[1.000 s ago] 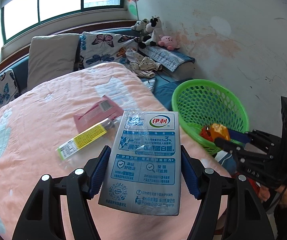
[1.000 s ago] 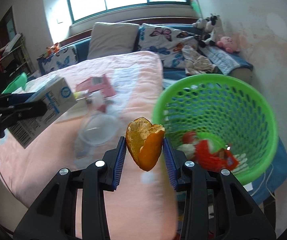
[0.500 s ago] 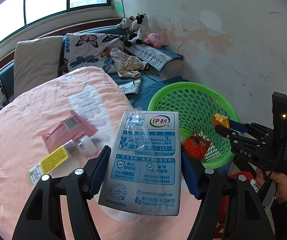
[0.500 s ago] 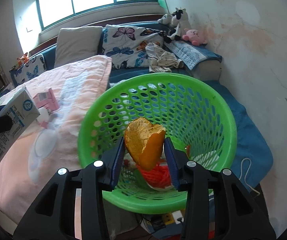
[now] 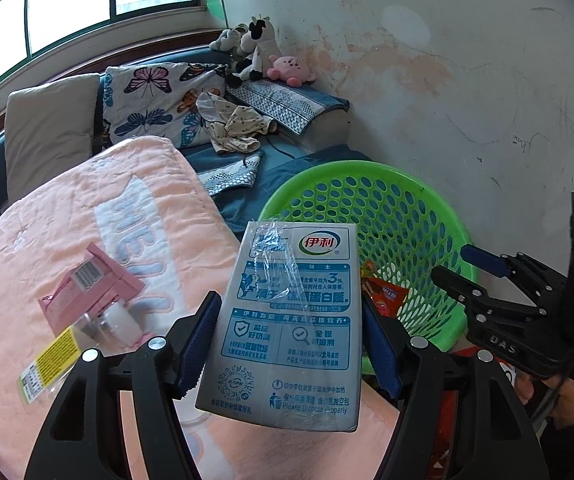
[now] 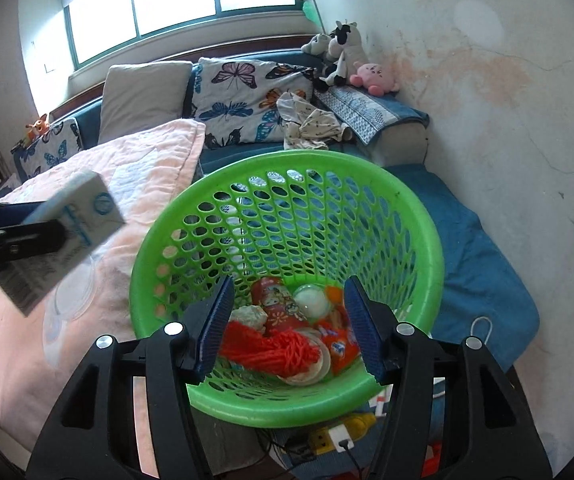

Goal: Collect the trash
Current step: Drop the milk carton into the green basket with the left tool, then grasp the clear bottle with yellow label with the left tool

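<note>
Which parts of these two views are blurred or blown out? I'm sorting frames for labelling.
Left wrist view: milk carton sharp, its print readable; window blown out white; plastic bottle on the blanket soft. Right wrist view: the carton smeared by motion; green basket crisp; window overexposed; fisheye bends both.

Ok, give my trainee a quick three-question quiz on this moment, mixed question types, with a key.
1. True or false: the right gripper holds an orange peel.
2. What does the left gripper grip? A) milk carton B) pink packet C) plush toy
3. Fill in: the right gripper hangs over the green ____.

Key:
1. False; its jaws have just been opening and nothing is between them.
2. A
3. basket
</note>
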Available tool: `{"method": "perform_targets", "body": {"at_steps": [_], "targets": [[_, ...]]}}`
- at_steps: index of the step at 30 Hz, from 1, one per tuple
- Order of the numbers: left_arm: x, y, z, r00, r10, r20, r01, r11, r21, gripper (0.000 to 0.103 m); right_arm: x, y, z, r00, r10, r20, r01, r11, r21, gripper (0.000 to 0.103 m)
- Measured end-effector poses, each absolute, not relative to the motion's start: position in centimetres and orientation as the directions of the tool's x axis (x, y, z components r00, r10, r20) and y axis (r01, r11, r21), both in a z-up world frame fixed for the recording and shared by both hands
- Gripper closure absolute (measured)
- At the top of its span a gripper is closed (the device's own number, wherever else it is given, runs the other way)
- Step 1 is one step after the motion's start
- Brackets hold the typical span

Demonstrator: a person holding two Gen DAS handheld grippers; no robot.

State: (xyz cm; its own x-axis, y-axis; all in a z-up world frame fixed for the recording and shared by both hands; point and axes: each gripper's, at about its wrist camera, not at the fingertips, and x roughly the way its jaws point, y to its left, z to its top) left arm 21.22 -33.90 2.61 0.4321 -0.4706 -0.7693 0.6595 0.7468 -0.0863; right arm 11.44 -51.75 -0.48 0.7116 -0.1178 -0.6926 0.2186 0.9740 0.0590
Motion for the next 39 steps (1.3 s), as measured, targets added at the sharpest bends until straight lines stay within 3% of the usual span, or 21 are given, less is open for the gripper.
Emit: {"method": "perform_targets", "body": {"at_steps": [17,18,20,22,32,39], "targets": [[21.7,-39.3,0.1,0.371,-0.464,-0.805,0.694,0.714,-0.091,0.036,8.6,-52.3,0.2,0.739,-0.108,-0.665,0.214,0.974,0.079,0.037],[21.7,-39.5,0.0,0.368,-0.463,-0.806,0.695,0.713,-0.092,0.035,8.5,-52.3,0.2,0.739,-0.107,-0.665,0.214,0.973,0.08,0.037],[22.0,-39.6,-0.1,0.371,-0.462,-0.805,0.69,0.718,-0.093,0.022,8.3,-52.3,0.1,0.738,-0.103,-0.667,0.214,0.973,0.086,0.037],[21.7,-39.6,0.0,0.371,-0.478,-0.796,0.697,0.71,-0.102,0.022,8.1,-52.3,0.1,0.736,-0.1,-0.669,0.213,0.973,0.089,0.037],[20.6,-35.5,1.6,0.439,-0.463,-0.77,0.69,0.722,-0.04,0.022,7.7,-50.6,0.1,0.741,-0.07,-0.668,0.185,0.977,0.103,0.036],[21.4,-30.2,2.2,0.515,-0.382,-0.767,0.64,0.767,0.048,0.022,8.4,-48.0,0.6,0.752,-0.038,-0.658,0.139,0.985,0.103,0.034]]}}
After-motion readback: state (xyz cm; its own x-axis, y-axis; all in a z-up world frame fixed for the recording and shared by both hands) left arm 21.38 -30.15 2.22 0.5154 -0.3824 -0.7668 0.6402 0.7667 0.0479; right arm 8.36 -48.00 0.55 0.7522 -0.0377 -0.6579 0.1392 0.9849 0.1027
